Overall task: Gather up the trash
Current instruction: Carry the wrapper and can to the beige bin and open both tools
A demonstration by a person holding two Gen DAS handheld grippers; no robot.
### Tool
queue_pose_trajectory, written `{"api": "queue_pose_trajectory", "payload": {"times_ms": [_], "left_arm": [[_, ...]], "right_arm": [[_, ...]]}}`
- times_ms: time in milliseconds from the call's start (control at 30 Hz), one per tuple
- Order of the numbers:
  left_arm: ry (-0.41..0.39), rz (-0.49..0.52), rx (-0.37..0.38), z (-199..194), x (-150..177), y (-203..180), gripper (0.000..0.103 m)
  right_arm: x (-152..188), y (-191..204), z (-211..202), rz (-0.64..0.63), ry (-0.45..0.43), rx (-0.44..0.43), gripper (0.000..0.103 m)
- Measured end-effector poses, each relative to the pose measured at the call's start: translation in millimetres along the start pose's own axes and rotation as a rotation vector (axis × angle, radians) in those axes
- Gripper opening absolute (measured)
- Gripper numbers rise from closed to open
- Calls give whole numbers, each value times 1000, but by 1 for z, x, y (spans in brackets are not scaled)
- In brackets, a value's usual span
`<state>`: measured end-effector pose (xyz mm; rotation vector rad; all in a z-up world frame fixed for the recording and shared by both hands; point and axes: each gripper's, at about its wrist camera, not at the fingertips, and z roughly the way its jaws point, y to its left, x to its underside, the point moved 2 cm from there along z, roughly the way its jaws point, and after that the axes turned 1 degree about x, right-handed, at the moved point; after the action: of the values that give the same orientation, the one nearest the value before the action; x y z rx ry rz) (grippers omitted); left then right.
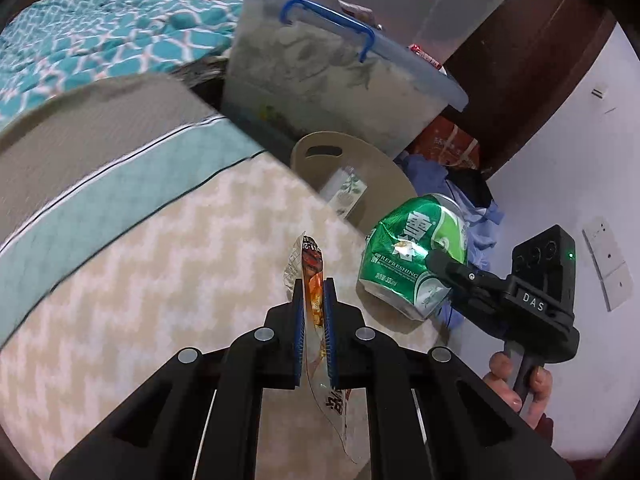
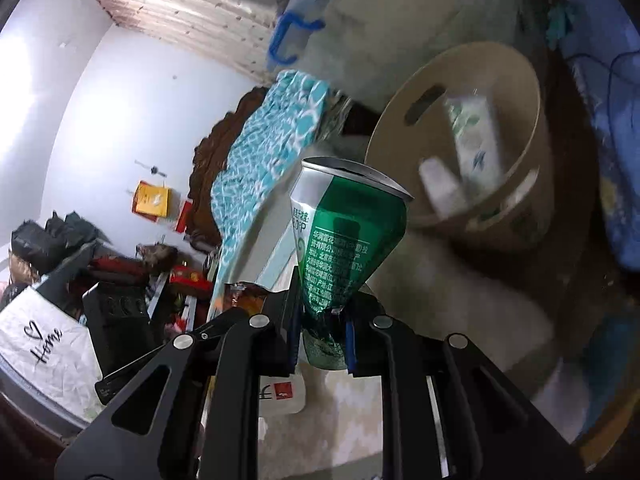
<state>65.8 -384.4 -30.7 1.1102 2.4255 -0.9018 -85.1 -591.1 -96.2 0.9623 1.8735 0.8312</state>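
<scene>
My left gripper (image 1: 314, 292) is shut on a crinkled orange and clear snack wrapper (image 1: 312, 264), held above a zigzag-patterned mattress (image 1: 160, 280). To its right, my right gripper (image 1: 438, 262) is shut on a crushed green drink can (image 1: 412, 256). In the right wrist view the can (image 2: 348, 240) stands up from between the right gripper (image 2: 322, 316) pads, pinched at its crumpled lower end. A beige round bin (image 1: 384, 168) sits beyond the mattress corner, just past the can. The bin (image 2: 392, 136) holds a white carton (image 2: 476, 140) with green print. The wrapper (image 2: 242, 298) shows at the left of the can.
Clear storage boxes (image 1: 320, 80) with a blue handle stand behind the bin. A teal patterned quilt (image 1: 100, 32) lies on the bed. Blue clothes (image 1: 440, 176) are heaped right of the bin, by a white wall (image 1: 560, 140). A hand (image 1: 508, 376) grips the right gripper's handle.
</scene>
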Motion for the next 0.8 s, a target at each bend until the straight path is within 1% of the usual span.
{"api": "queue_pose_trajectory", "payload": {"times_ms": [67, 167, 200, 233, 300, 333, 367, 400, 433, 467, 533, 567, 633, 700, 800], "left_arm": [[-5, 17, -3, 13, -17, -9, 8], [-32, 57, -14, 41, -54, -27, 8], [-36, 62, -12, 47, -62, -32, 8], [-45, 71, -11, 55, -73, -37, 8], [-66, 94, -19, 72, -92, -48, 8], [-74, 94, -24, 77, -97, -51, 10], [-86, 84, -29, 85, -102, -54, 23], [-87, 77, -35, 90, -105, -56, 35], [-91, 67, -54, 94, -107, -56, 55], [-101, 56, -67, 95, -107, -55, 57], [-87, 45, -48, 91, -102, -52, 56], [-78, 44, -34, 88, -99, -51, 56], [-69, 38, -1, 69, -85, -45, 56], [-84, 40, 22, 43, -65, -37, 56], [-90, 59, -15, 0, -23, -15, 56]], "right_arm": [[-21, -2, -2, -10, -35, 28, 19], [-44, -5, -3, -35, -66, 79, 19], [-53, -6, -2, -48, -74, 106, 20], [-60, -7, 0, -67, -79, 139, 22], [-70, -6, 4, -114, -95, 222, 22], [-73, -5, 9, -132, -89, 243, 28], [-75, -5, 12, -141, -82, 256, 39], [-77, -7, 13, -143, -95, 277, 73], [-78, -7, 12, -150, -117, 283, 86], [-80, -6, 11, -169, -123, 294, 86], [-75, 1, 8, -187, -137, 294, 81], [-73, 4, 2, -181, -161, 284, 81], [-66, 10, -6, -166, -179, 237, 81], [-57, 22, -8, -159, -177, 173, 81], [-41, 43, 2, -187, -135, 109, 80]]}}
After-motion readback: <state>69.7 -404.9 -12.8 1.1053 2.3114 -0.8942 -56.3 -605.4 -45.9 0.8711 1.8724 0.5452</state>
